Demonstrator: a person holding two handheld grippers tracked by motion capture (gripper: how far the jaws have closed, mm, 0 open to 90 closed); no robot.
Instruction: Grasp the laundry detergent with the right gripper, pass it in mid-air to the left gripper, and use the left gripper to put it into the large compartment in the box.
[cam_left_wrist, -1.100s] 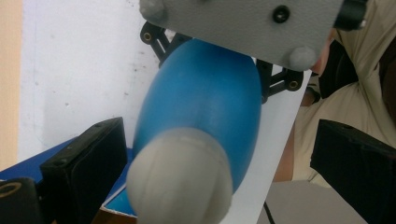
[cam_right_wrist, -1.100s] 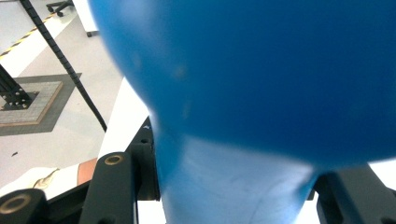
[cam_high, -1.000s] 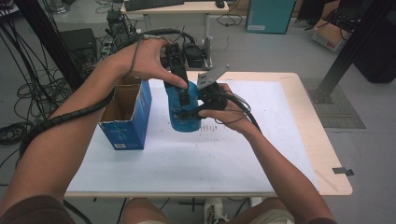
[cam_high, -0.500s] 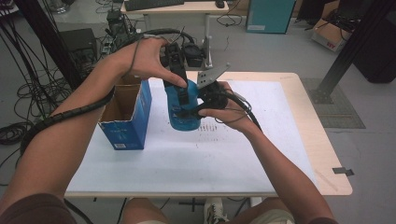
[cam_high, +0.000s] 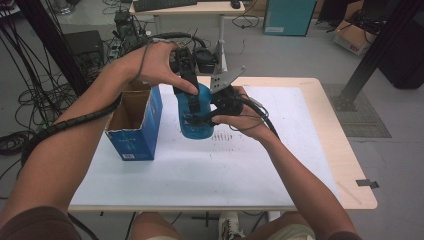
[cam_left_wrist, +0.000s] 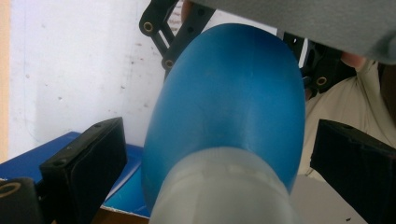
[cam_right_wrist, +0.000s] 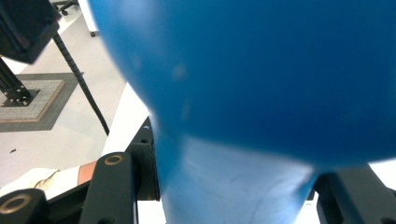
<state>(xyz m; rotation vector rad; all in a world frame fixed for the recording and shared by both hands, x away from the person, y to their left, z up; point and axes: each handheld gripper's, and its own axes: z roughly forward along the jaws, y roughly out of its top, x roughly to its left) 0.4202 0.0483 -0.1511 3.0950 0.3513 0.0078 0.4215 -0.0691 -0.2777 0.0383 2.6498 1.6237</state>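
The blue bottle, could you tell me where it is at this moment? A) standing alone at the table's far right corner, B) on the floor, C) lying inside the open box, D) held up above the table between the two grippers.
D: the high view shows the blue bottle off the table, with the right gripper clamped on it, beside the box.

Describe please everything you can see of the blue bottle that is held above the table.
The blue bottle is matte, translucent-looking plastic with a rounded, egg-like body and a paler, frosted neck or cap part. It is held off the white table, beside the open blue carton. The right gripper is shut on its narrow part; the left gripper has its jaws standing on either side of the body with gaps, not pressing.
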